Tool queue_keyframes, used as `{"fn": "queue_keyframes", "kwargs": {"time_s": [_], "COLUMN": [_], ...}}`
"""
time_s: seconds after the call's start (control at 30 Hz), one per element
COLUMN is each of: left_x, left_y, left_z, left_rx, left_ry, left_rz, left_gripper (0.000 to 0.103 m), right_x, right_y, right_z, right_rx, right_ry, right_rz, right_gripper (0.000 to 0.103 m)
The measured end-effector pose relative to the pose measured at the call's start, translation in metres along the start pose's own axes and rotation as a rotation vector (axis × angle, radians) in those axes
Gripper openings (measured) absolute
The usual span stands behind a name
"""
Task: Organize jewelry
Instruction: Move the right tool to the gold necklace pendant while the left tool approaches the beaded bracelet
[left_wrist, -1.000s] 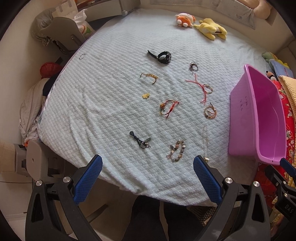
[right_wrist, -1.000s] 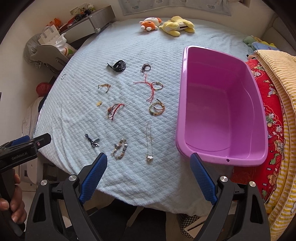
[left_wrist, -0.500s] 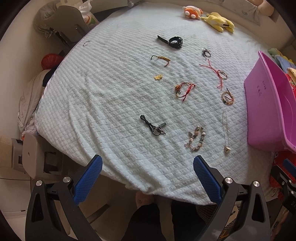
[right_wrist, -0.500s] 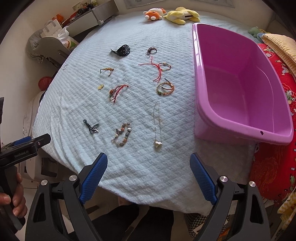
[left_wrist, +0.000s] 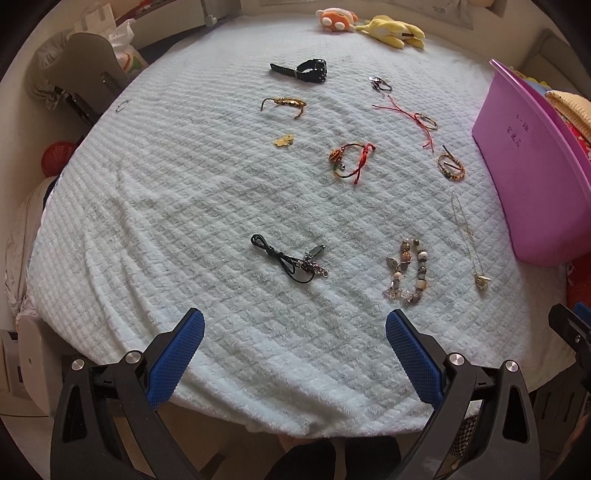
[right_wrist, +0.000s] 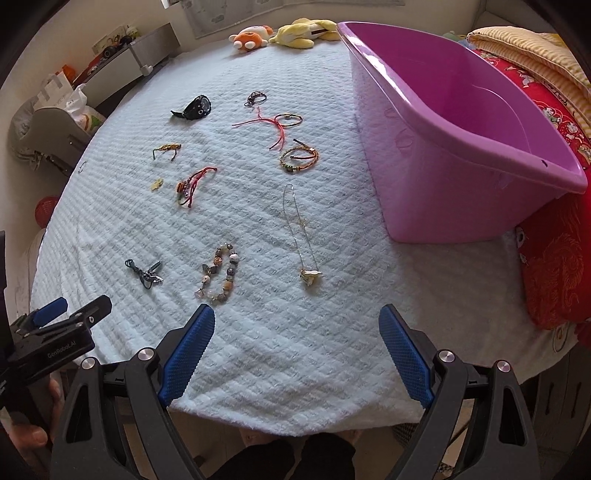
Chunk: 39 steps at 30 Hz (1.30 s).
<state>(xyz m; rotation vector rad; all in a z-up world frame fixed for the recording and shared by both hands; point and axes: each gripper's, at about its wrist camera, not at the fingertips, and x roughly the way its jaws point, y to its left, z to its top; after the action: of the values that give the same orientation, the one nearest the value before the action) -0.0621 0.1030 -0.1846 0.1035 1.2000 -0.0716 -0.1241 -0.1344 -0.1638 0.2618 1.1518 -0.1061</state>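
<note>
As both grippers close in on the bed (left_wrist: 177, 192) from a second ago, the left gripper (left_wrist: 293, 354) and right gripper (right_wrist: 297, 350) hover wide open and empty. Jewelry, including a beaded bracelet (right_wrist: 218, 271) and pendant necklace (right_wrist: 301, 236), lies scattered beside the empty pink tub (right_wrist: 443, 158); sorting appears about to begin.

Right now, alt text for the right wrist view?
Open right tongs hover above the near edge of a pale blue quilted bed strewn with jewelry, the beaded bracelet and thin chain necklace nearest. An empty purple tub sits to the right.
</note>
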Motion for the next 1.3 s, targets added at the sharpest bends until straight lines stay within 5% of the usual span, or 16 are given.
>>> {"fn": "queue_keyframes", "kwargs": {"time_s": [0.57, 1.3], "left_x": [0.065, 0.103], "left_y": [-0.065, -0.094], "left_z": [-0.021, -0.028], "left_rx": [0.003, 0.019], "left_ry": [-0.136, -0.223], "left_rz": [-0.042, -0.015], "left_gripper": [0.097, 0.097], "right_x": [0.086, 0.129], "right_y": [-0.029, -0.036], "right_z": [-0.015, -0.015], "right_rx": [-0.045, -0.143], "right_ry": [-0.107, -0.213], "right_rz": [0.020, -0.007], "right_gripper": [0.086, 0.086]}}
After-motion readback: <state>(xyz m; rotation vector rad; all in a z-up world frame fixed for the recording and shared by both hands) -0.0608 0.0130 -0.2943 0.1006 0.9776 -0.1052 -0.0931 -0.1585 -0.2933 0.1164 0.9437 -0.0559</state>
